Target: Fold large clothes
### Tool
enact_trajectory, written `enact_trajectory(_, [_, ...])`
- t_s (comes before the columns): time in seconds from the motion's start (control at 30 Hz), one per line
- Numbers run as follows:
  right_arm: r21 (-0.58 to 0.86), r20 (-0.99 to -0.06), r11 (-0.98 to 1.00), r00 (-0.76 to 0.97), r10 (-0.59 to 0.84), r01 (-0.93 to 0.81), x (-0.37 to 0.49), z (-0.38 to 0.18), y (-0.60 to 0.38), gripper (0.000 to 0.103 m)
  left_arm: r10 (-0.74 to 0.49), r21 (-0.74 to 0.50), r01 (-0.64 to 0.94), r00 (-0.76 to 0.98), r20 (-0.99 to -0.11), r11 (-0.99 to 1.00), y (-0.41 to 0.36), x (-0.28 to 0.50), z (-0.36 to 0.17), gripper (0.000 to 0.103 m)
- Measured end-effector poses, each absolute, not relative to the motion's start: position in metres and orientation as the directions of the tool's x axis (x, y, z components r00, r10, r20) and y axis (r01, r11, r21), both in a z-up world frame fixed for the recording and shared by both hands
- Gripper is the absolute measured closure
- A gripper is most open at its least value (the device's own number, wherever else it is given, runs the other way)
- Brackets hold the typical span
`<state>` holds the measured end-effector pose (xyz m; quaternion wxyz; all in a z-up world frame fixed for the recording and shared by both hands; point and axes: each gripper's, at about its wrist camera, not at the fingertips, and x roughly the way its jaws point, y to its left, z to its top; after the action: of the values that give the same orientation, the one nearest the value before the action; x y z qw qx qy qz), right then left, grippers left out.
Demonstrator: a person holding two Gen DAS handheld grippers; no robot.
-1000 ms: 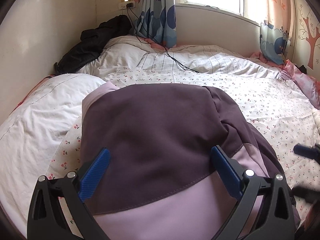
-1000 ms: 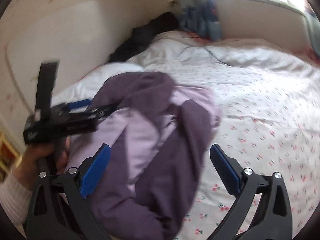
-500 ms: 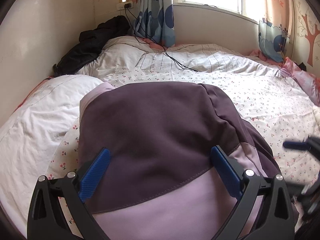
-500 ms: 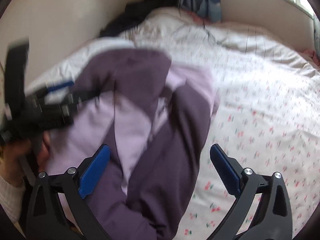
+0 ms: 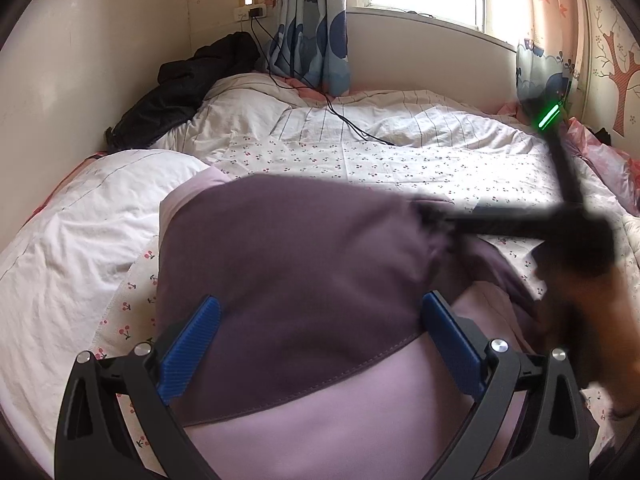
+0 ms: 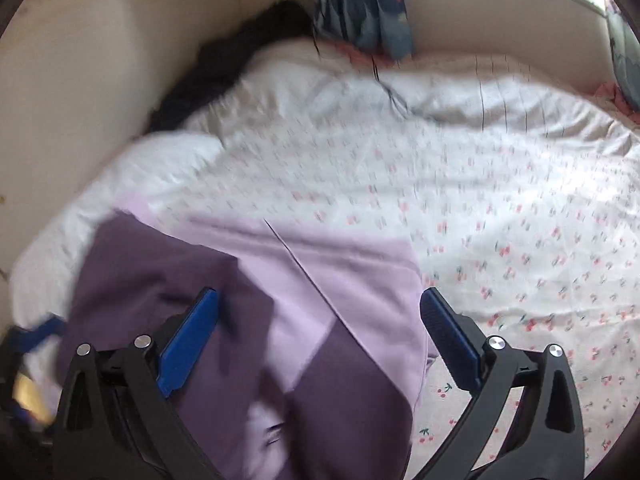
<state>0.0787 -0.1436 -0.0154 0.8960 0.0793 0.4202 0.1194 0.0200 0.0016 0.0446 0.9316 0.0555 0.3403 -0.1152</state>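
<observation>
A large garment in dark purple and light lilac (image 5: 288, 264) lies bunched on the bed; it also shows in the right wrist view (image 6: 312, 280). My left gripper (image 5: 320, 336) is open, its blue pads (image 5: 188, 344) wide apart just above the garment's near part. My right gripper (image 6: 318, 340) is open and empty over the garment, with the lilac panel between its jaws. In the left wrist view the right gripper appears blurred at the right, reaching over the garment's right edge (image 5: 520, 224).
The bed has a cherry-print sheet (image 5: 400, 160) and a white quilt (image 5: 80, 216) at the left. A black jacket (image 5: 180, 92) lies by the wall. A black cable (image 5: 340, 116) runs across the bedding. Curtains (image 5: 312, 40) and a window are behind.
My right gripper has swung left and forward over the garment, entering the left wrist view across its right side. The garment now lies flatter with the lilac panel showing. My left gripper has stayed put.
</observation>
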Motion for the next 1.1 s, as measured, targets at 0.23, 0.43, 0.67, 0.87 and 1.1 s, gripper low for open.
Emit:
enact_trajectory(0.23, [0.225, -0.756, 0.962, 0.596, 0.271, -0.152, 0.071, 0.000, -0.148, 0.006, -0.160, 0.074, 0.272, 0.740, -0.653, 0.959, -0.013, 0.015, 0.039, 0.007])
enact_trajectory(0.43, [0.305, -0.664, 0.929, 0.652, 0.365, -0.210, -0.024, 0.043, -0.157, 0.006, -0.168, 0.054, 0.264, 0.745, -0.646, 0.963, -0.007, 0.014, 0.042, 0.007])
enact_trajectory(0.67, [0.366, -0.733, 0.917, 0.558, 0.388, -0.157, -0.080, -0.033, -0.149, 0.006, -0.182, 0.049, 0.282, 0.730, -0.659, 0.958, -0.009, 0.015, 0.040, 0.007])
enact_trajectory(0.87, [0.292, -0.727, 0.944, 0.606, 0.322, -0.151, -0.100, 0.013, -0.147, 0.006, -0.207, 0.006, 0.276, 0.733, -0.648, 0.961, 0.006, 0.006, 0.048, 0.007])
enact_trajectory(1.1, [0.598, -0.654, 0.799, 0.539, 0.531, -0.061, -0.123, -0.018, -0.194, 0.006, -0.259, -0.308, 0.066, 0.722, -0.641, 0.949, 0.111, -0.056, 0.058, 0.007])
